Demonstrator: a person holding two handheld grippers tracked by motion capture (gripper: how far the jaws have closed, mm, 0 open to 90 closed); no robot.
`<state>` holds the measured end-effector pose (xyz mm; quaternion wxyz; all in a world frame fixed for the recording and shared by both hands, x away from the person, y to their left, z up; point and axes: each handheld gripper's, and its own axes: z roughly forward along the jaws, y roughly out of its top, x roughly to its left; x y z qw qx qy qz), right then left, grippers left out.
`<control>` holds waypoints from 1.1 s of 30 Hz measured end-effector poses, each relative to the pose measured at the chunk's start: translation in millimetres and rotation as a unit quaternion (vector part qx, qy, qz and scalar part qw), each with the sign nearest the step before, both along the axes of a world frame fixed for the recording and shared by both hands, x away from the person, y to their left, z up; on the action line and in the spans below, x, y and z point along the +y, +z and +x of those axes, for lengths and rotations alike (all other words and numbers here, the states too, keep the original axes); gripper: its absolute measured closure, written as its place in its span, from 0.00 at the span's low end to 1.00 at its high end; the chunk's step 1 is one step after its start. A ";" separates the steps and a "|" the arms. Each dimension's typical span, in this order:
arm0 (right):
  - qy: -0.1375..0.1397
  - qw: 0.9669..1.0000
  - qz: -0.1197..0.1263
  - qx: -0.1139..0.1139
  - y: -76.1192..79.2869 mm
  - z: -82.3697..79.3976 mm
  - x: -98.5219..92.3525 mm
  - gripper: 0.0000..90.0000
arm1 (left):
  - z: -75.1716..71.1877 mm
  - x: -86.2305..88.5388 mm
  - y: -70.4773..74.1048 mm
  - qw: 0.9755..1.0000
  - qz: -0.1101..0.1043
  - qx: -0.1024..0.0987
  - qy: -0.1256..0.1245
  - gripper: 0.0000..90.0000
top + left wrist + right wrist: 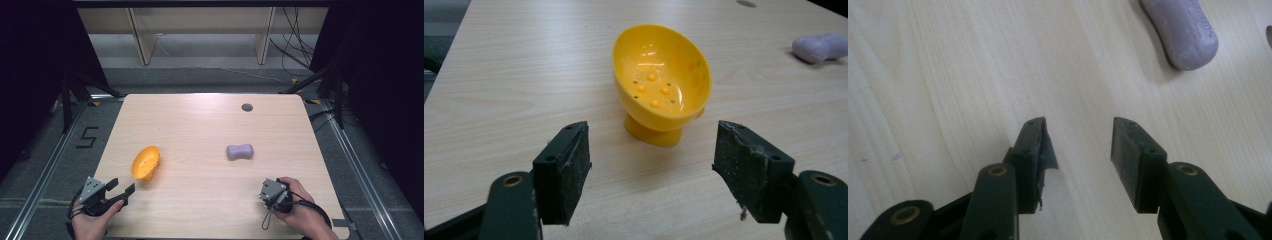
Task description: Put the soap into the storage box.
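yellow bowl [663,82] faces left tongs [651,160], spread wide, held low.

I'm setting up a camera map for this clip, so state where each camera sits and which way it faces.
High view: above the near edge, facing forward and down on the table; both hands, left gripper, right gripper.
Left gripper view: low, facing the yellow dish; open jaws.
Right gripper view: tilted down at the tabletop; jaws apart.
Shared: the purple soap.
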<state>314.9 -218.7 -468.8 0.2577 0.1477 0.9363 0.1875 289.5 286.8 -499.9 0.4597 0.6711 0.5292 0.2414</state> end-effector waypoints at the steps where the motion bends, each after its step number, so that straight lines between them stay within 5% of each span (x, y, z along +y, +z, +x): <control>1: -0.007 1.000 0.002 0.003 -0.2 -0.5 0.3 0.63 | 0.1 0.0 -0.6 1.000 0.002 0.003 -0.001 0.32; 4: 0.006 1.000 0.004 0.007 0.2 1.9 1.6 0.62 | 0.3 0.3 -1.4 1.000 0.000 0.005 -0.004 0.32; 9: 0.018 0.999 -0.032 0.027 2.4 12.7 6.6 0.53 | -2.3 -0.9 -0.2 1.000 0.003 0.002 -0.003 0.30; 18: 0.027 0.999 -0.025 0.020 13.0 33.6 11.1 0.49 | -1.3 -0.4 -0.8 1.000 0.003 0.005 -0.009 0.29; 20: 0.011 0.999 -0.021 0.022 15.4 36.4 11.2 0.49 | -1.4 -1.2 -1.0 1.000 0.004 0.006 -0.009 0.29; 28: 0.038 0.999 -0.033 0.007 22.1 61.0 14.5 0.45 | -1.0 -1.8 -1.8 1.000 0.006 0.008 -0.009 0.29; 30: 0.023 0.999 -0.027 0.017 22.8 65.0 16.7 0.45 | -1.1 -1.6 -1.7 1.000 0.007 0.007 -0.008 0.29; 33: 0.038 0.999 -0.031 0.018 23.8 74.8 19.9 0.44 | -1.2 -1.4 -1.6 1.000 0.007 0.007 -0.008 0.29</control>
